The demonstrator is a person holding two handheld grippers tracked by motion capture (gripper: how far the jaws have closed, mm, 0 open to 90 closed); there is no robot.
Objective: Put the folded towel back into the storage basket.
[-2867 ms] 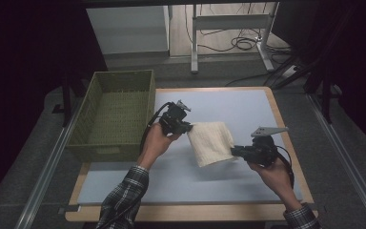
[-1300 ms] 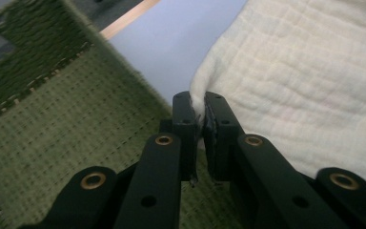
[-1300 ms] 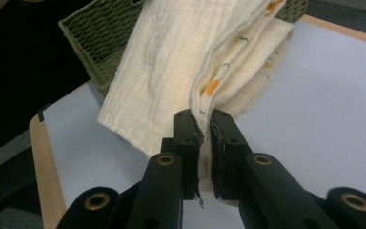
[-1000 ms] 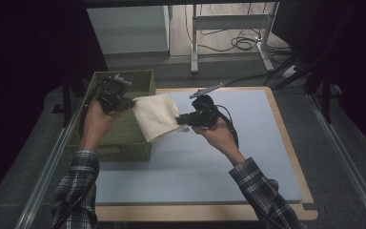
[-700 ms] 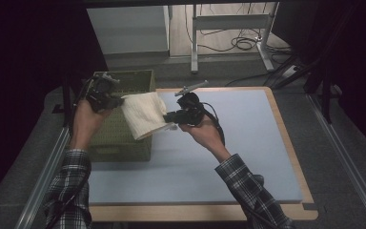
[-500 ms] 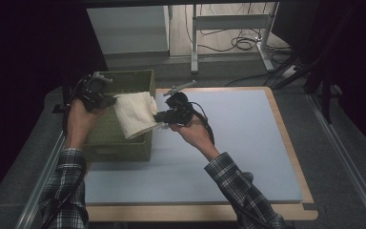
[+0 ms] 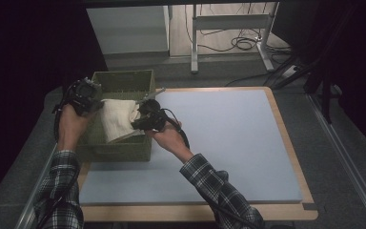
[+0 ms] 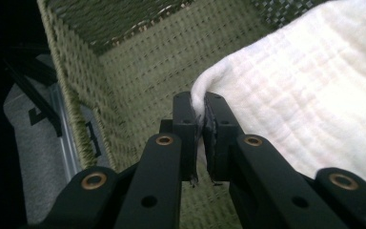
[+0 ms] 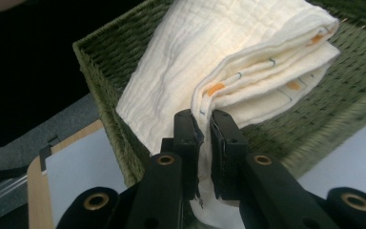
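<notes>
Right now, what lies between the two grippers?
The folded cream towel spans from the left gripper to the right gripper, both clamped on it over the green basket, as the high view shows.

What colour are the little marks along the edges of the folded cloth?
Orange, with thin blue ones, on the cream folded cloth; clearest in the right gripper view.
</notes>
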